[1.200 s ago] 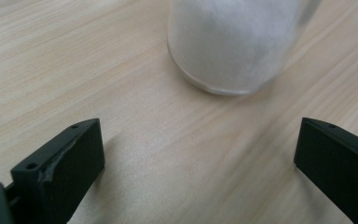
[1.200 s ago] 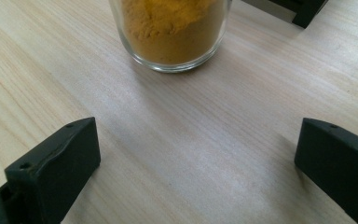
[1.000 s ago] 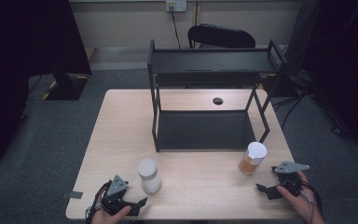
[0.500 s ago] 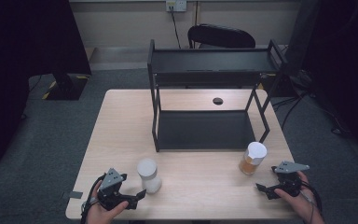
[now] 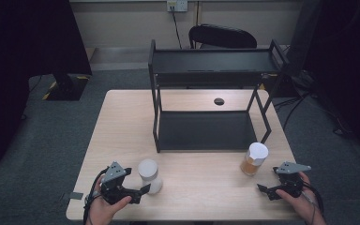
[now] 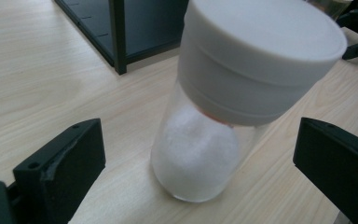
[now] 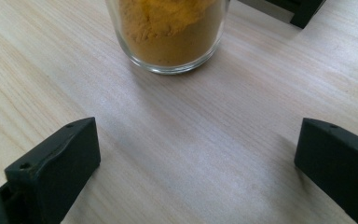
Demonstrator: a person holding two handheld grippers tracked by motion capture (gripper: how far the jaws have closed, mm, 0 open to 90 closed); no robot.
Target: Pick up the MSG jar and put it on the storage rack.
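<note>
The left gripper [image 6: 200,154] is holding its jaws wide apart, and a clear jar of white powder [image 6: 200,144] with a white lid [image 6: 261,51] is standing upright between them, touching neither. Beyond the jar, a black shelf frame [image 6: 121,32] is resting on the wooden table [image 6: 32,79].

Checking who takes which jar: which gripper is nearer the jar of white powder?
Left. The left gripper is open right beside the jar of white powder, which stands between its jaws untouched. The right gripper sits across the table by the jar of orange powder.
</note>
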